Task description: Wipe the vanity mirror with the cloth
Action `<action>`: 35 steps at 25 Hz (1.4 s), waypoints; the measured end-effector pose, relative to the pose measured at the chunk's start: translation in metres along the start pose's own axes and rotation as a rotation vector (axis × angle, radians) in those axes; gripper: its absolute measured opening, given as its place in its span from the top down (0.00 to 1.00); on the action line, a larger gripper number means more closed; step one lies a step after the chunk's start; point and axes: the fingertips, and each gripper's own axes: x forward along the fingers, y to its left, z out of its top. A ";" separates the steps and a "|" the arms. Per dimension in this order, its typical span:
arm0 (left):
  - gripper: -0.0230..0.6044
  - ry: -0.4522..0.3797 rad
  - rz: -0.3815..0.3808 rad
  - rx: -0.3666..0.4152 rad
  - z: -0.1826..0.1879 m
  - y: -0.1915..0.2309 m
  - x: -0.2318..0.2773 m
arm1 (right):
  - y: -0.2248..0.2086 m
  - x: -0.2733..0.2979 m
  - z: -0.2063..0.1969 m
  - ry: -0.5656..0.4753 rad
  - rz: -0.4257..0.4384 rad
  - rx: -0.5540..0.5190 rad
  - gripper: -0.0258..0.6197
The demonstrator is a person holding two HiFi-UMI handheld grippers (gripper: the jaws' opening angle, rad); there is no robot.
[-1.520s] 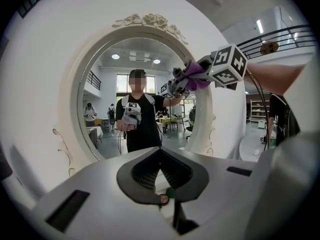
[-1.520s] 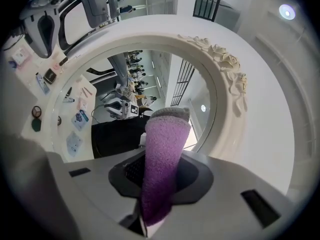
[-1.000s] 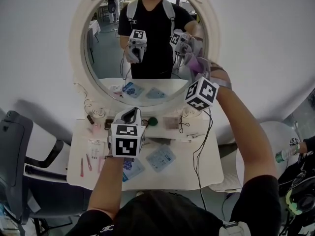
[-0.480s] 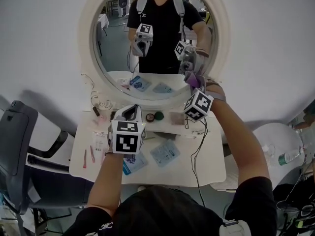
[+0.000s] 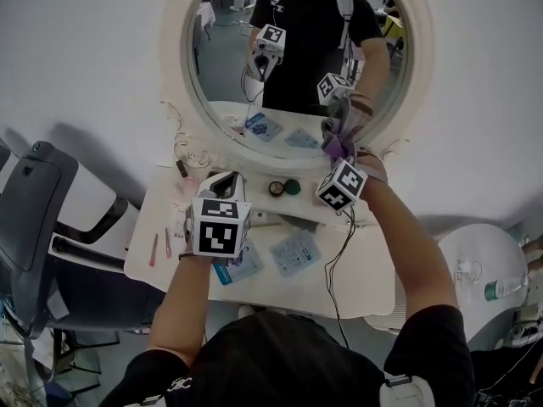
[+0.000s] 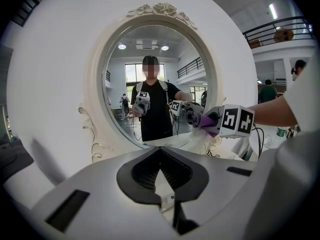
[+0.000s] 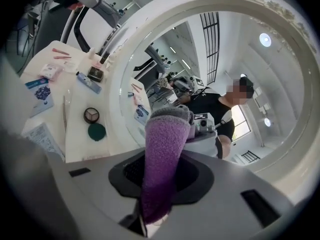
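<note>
- Lowered since a second ago, the right gripper (image 7: pixel 150 211) has been brought down the right side of the glass and is now held near the lower right rim.
- Its jaws are clamped on a fuzzy purple cloth (image 7: pixel 164 154), which stands up out of them and is pressed to the glass right in front of that gripper.
- An oval vanity mirror in an ornate white frame (image 5: pixel 180 75) is faced by both grippers, and the person's reflection is seen in it.
- The left gripper (image 5: pixel 224 186) has been kept to the left of the right one and clear of the mirror, with its jaws brought together on nothing.
- A white vanity table (image 5: pixel 365 287) lies beneath both grippers.
- A round dark compact and a round green lid (image 5: pixel 284 187) are seen on the table between the two grippers.
- Blue-printed sachets (image 5: pixel 295 251) lie below them.
- A black cable (image 5: pixel 335 253) is trailed down from the right gripper across the table.
</note>
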 end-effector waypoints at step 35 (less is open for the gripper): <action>0.96 0.194 0.340 -0.148 -0.097 0.093 -0.058 | 0.125 0.049 0.204 -0.224 0.655 0.580 0.82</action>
